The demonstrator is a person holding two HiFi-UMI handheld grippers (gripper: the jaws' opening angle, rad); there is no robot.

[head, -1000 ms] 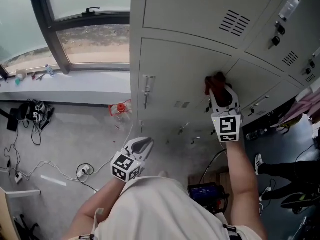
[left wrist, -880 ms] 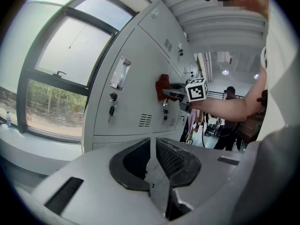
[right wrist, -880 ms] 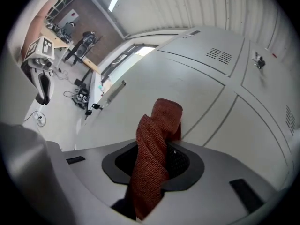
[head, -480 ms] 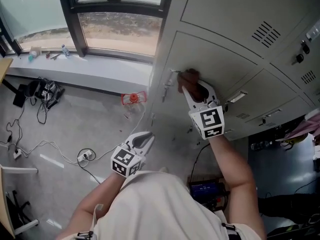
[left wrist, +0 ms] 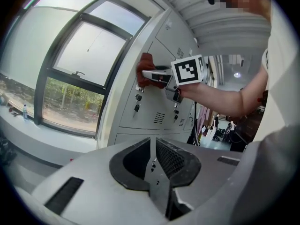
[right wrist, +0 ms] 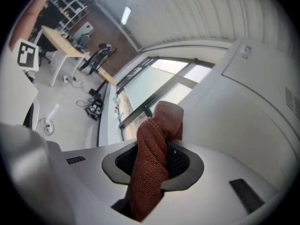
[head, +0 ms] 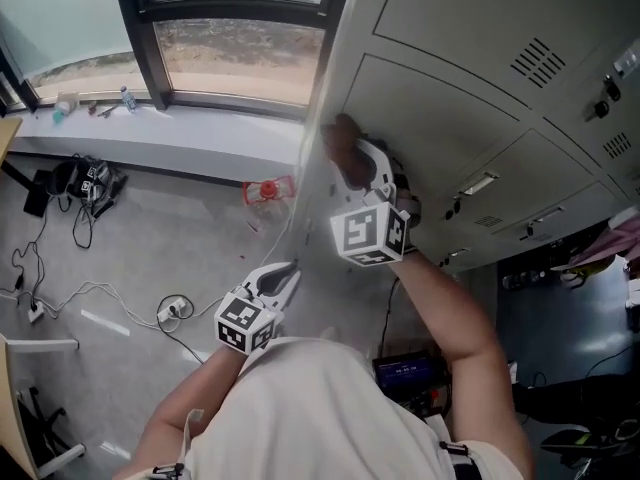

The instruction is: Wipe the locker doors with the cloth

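The grey locker doors (head: 450, 108) fill the right of the head view. My right gripper (head: 352, 160) is shut on a reddish-brown cloth (head: 338, 136) and holds it against a door close to the locker bank's left edge. In the right gripper view the cloth (right wrist: 157, 144) stands bunched between the jaws, its top against the door (right wrist: 243, 125). My left gripper (head: 283, 274) hangs low by the person's body, away from the lockers; in its own view the left gripper (left wrist: 151, 146) is shut and holds nothing, and the cloth (left wrist: 146, 64) shows far off on the door.
A window (head: 230, 58) with a sill (head: 150, 143) lies left of the lockers. Cables and a power strip (head: 170, 313) trail over the floor. A red object (head: 266, 190) sits at the locker foot, a black box (head: 408, 373) below my right arm. Keys (head: 601, 108) hang in locks.
My right gripper has carried the cloth leftward across the door to the locker's left edge. The left gripper has stayed low and shut.
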